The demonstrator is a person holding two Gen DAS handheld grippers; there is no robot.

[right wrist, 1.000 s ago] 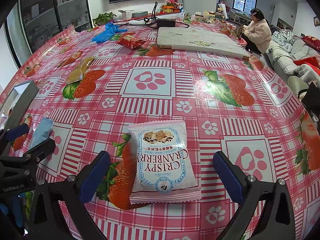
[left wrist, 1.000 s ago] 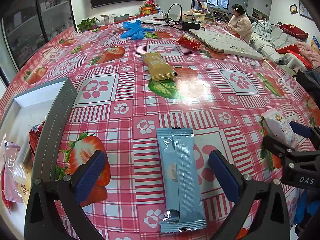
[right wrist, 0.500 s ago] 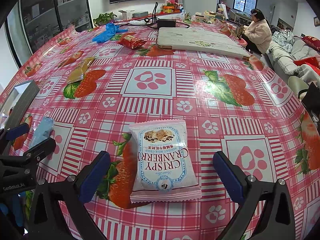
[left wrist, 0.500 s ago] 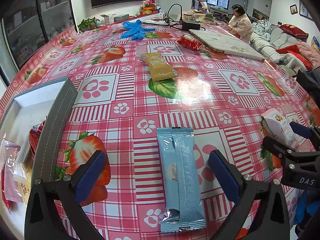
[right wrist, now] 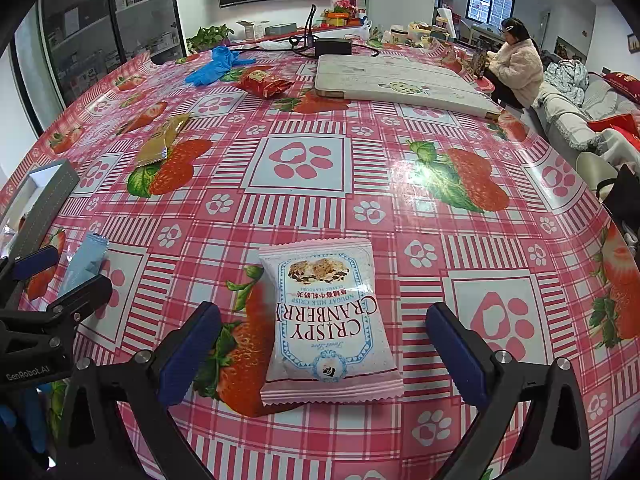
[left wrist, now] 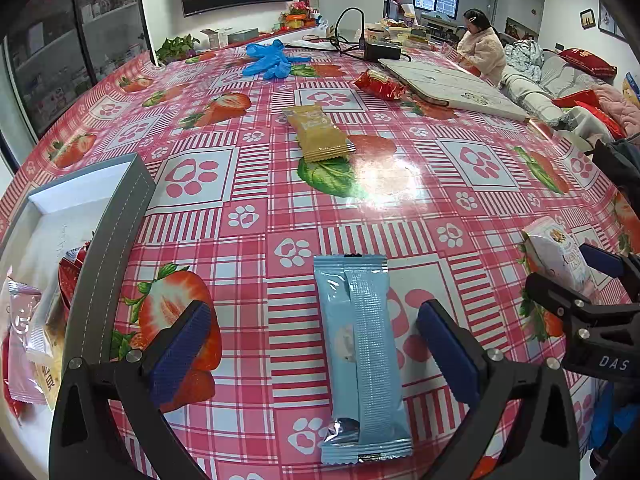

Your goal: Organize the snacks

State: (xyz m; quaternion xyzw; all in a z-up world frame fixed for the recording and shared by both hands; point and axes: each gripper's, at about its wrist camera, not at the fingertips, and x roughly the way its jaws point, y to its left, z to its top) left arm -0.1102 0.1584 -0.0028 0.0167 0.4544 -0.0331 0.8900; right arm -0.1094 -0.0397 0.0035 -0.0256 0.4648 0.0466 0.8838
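Left tool (left wrist: 314,344) spread wide, blue pads either side of a long pale-blue packet (left wrist: 360,354) lying flat on the bench (left wrist: 248,184), neither pad touching it. Right tool (right wrist: 322,350) likewise spread apart, straddling a white-and-pink cranberry nougat packet (right wrist: 326,320), also flat on the strawberry-patterned cloth and clear of both pads. Seen from the left wrist: right tool (left wrist: 576,280) at the far right edge, nougat packet (left wrist: 554,254) between its fingers. Seen from the right wrist: left tool (right wrist: 60,276) at the far left, pale-blue packet (right wrist: 86,260) between its fingers.

At the left edge of the bench, a grey-rimmed box (left wrist: 116,236) with a white inside, several wrapped snacks (left wrist: 30,328) piled in its near end. Further out, well apart from both tools, a yellow packet (left wrist: 318,134) near mid-bench and a red packet (left wrist: 378,85) just beside a flat white board (left wrist: 448,86). Blue gloves (left wrist: 270,60) near the far edge. Seated person (left wrist: 482,50) beyond the bench on the right.
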